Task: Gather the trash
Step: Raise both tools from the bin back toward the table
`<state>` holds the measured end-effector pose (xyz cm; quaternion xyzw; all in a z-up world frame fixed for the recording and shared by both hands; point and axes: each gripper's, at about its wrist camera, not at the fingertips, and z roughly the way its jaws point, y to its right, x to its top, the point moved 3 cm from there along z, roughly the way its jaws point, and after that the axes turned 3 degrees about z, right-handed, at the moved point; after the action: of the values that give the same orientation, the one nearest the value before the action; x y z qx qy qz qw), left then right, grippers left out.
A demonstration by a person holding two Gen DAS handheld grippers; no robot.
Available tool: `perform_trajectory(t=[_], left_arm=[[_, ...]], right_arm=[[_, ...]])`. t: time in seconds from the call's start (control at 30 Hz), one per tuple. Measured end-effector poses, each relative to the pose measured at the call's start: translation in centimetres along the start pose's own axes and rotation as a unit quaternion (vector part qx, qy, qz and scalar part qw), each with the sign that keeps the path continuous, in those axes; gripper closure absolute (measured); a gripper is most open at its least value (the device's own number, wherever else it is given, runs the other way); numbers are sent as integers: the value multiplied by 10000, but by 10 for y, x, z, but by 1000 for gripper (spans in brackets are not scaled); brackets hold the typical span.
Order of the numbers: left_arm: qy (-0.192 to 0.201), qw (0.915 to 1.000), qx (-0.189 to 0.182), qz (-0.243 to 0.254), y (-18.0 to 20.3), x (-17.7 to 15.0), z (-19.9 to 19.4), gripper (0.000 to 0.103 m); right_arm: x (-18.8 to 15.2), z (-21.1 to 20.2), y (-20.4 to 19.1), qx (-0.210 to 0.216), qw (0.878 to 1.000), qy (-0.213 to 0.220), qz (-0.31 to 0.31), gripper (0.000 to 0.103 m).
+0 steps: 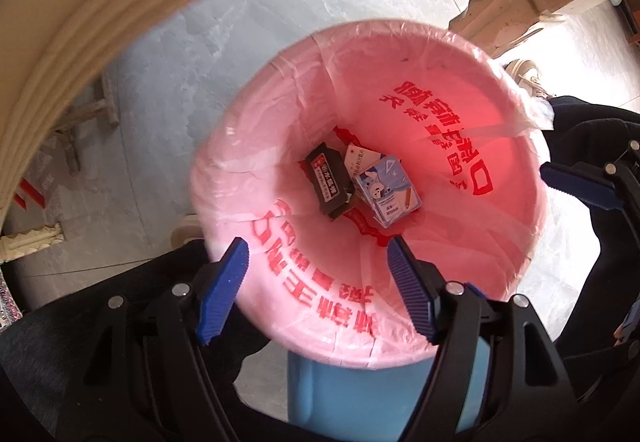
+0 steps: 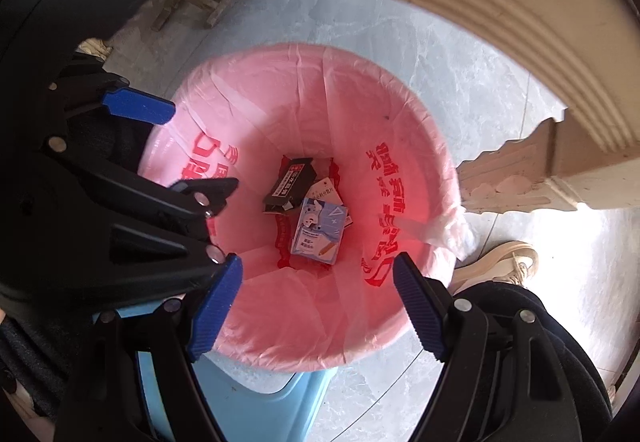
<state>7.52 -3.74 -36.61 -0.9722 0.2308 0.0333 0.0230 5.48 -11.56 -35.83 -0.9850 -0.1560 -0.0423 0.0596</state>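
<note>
Nearest the lens, the left gripper (image 1: 316, 282) hangs over the near rim of the bin with its jaws spread wide and nothing between them; the right gripper (image 2: 318, 302) hovers likewise at the opposite side, jaws parted and empty, each tool showing at the edge of the other's view. Just below them a pale blue bin (image 1: 360, 398) stands on the grey tiled floor (image 1: 224, 54), lined with a pink plastic bag (image 1: 508, 210) printed in red lettering and folded over the rim. Down at the bottom of the bag lies the trash: a black packet (image 1: 326, 182) with red and white print, leaning against a small blue-and-white carton (image 1: 386, 192), with a white paper tag (image 1: 360, 160) tucked between and behind them. These pieces look light and stiff enough to keep their shape, though thin card would probably crush under a hard squeeze. The bag itself looks thin, soft and slippery, likely to tear or slide if pulled from one spot; the folded cuff at the rim seems the surest place to pinch, one gripper at each side. Farther off, a cream moulded furniture edge (image 2: 520, 18) curves overhead, and a beige shoe (image 2: 504, 262) rests on the floor beside the bin.
</note>
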Motion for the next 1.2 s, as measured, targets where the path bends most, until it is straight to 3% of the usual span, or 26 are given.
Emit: perform_trajectory(t=[0.1,0.2,0.37,0.47,0.7,0.83,0.97,1.2], left_arm=[[225,9997,-13,44,-3,-11,-33,32],[486,9988,18,93,-12,-24,-80,26],[927,9956,121,73,-38,-28,-165,22],[1362,9902,303,-63,-60,-21,-224,19],[1912,9790,638,-313,-106,8,-339,17],[1937,9774,735,-411,-123,28,-373,16],[1876,9784,667,-558,-136,52,-389,16],[1895,9781,750,-415,-141,80,-396,16]], right_arm=[[-6,-35,1,165,9992,334,169,27],[-8,-84,3,392,9961,734,287,27],[0,-174,14,678,9855,1485,459,10],[13,-233,28,565,9774,1984,464,10],[52,-339,66,120,9583,2818,457,7],[78,-381,76,-89,9495,3118,345,7],[106,-412,83,-6,9439,3290,276,7],[140,-426,81,-244,9398,3408,85,7]])
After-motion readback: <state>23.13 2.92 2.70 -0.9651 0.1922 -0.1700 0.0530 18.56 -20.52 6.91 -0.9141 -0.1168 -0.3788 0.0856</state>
